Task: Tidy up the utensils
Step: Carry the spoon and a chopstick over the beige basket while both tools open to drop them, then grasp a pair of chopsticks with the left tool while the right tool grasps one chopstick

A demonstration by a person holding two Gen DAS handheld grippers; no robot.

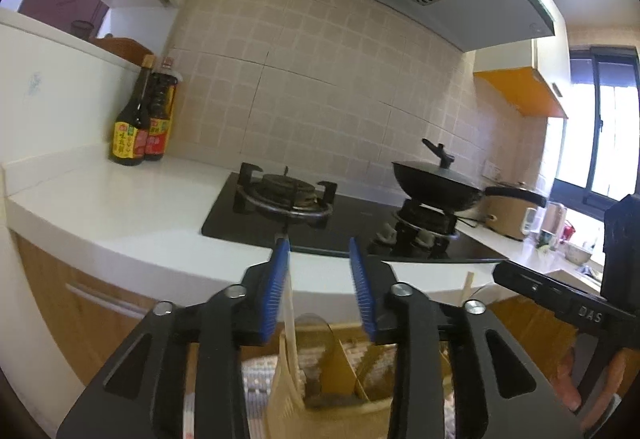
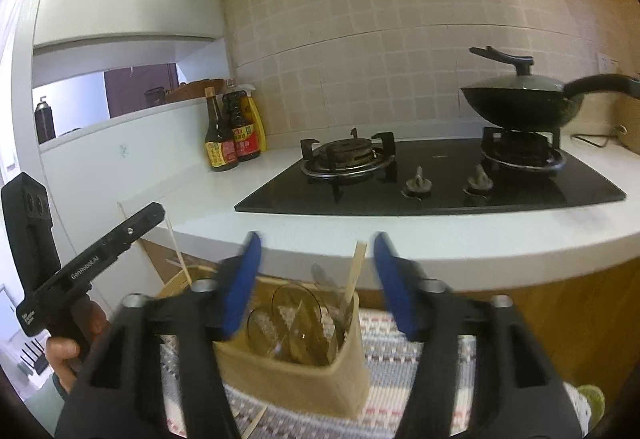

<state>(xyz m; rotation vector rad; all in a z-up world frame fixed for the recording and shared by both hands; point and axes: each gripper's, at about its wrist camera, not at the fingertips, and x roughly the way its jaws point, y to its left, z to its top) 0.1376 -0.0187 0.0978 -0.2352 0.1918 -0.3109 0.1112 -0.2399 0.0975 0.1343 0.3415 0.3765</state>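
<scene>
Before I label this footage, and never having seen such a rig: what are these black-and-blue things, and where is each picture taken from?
They are two hand-held grippers, each with a camera looking along its blue fingers. One picture is from the left gripper, the other from the right gripper. Both are open and hold nothing. Below them is a beige utensil holder with clear spoons and a chopstick inside, on a striped mat. Beyond is a white counter with a gas stove, a lidded wok and sauce bottles.

Right hand-held gripper [image 2: 316, 271] agape above utensil holder [image 2: 296, 375].
</scene>
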